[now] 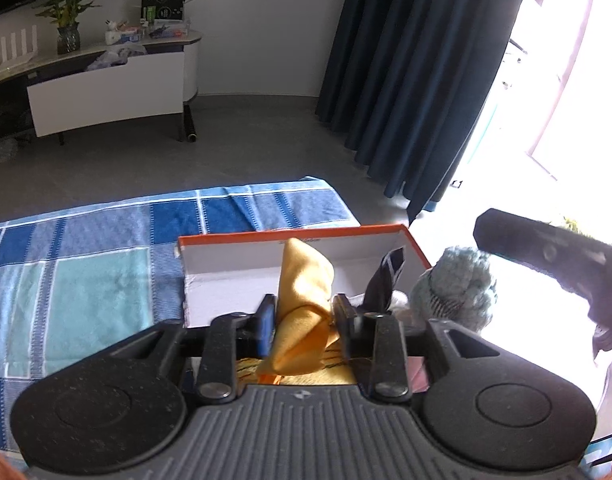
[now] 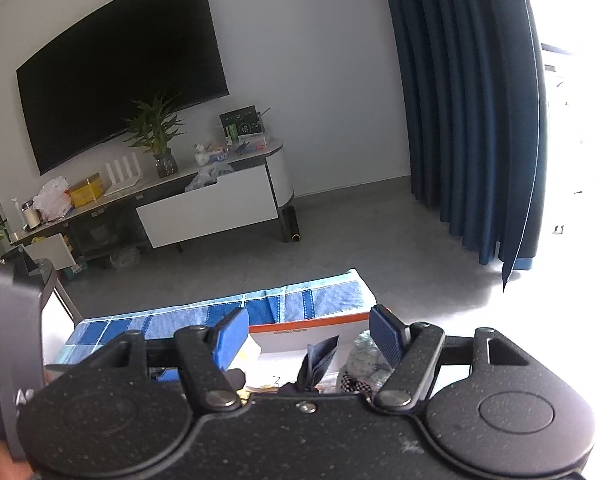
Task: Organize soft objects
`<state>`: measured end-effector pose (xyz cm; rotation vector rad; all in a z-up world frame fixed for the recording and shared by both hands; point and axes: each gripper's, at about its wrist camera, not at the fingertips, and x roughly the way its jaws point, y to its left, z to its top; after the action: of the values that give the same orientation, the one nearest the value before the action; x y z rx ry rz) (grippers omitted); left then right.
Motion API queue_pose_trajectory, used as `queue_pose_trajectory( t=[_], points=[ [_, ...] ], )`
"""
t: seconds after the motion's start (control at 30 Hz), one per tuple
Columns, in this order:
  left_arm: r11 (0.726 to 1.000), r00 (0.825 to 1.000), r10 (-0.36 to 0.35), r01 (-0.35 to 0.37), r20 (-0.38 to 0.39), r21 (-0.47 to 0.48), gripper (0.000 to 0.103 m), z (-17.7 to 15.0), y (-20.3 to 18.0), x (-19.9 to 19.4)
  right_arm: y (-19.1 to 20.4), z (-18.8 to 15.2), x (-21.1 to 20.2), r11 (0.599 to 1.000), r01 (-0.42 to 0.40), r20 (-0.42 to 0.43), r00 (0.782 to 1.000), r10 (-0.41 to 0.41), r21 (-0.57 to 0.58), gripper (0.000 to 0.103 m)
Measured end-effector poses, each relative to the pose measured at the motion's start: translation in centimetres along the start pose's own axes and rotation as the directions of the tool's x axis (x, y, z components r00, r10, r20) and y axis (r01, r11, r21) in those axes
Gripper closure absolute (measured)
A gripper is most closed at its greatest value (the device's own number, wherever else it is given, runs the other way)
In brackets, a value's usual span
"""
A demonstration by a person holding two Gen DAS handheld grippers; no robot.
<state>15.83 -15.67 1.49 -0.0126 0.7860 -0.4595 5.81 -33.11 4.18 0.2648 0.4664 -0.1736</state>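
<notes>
Left gripper pinches a yellow cloth above the orange-rimmed box.
Only the right wrist view shows the right gripper, jaws spread; a navy cloth pokes up below.

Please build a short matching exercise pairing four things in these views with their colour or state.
Things:
1. left gripper
2. right gripper
3. box
4. fuzzy item

States:
a. open, holding nothing
b. pale teal, beside the box
c. shut on the yellow cloth
d. orange rim, white inside

Pairs: 1-c, 2-a, 3-d, 4-b
</notes>
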Motion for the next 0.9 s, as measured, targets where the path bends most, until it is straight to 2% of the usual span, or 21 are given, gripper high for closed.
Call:
queue_pose_trajectory(
  t=[0.07,0.13,0.37,0.53,0.9],
  points=[
    [1.000,1.000,0.003,-0.003,0.008,0.005,0.041,-0.2,-0.2,-0.2,-0.1,0.0,-0.3,1.000,0.001,0.004,1.000,-0.001,0.000,0.023],
    [1.000,1.000,0.008,-0.008,0.014,0.013,0.038,-0.1,-0.2,-0.5,-0.2,0.0,-0.6,1.000,-0.001,0.005,1.000,0.001,0.002,0.023],
    [0.999,0.999,0.031,-0.031,0.021,0.018,0.013,-0.6,-0.3,-2.1,-0.3,0.1,-1.7,1.000,-0.016,0.004,1.000,0.016,-0.004,0.022],
    [0.997,0.997,0.082,-0.082,0.008,-0.011,0.000,-1.7,-0.2,-3.9,0.0,-0.6,-2.8,0.999,-0.025,-0.010,1.000,0.025,-0.020,0.021],
    [0.984,0.985,0.165,-0.167,-0.039,-0.056,0.000,-4.9,-0.7,-7.8,0.2,-3.6,-6.0,0.998,-0.048,-0.077,0.996,0.045,-0.047,0.020]
  ],
)
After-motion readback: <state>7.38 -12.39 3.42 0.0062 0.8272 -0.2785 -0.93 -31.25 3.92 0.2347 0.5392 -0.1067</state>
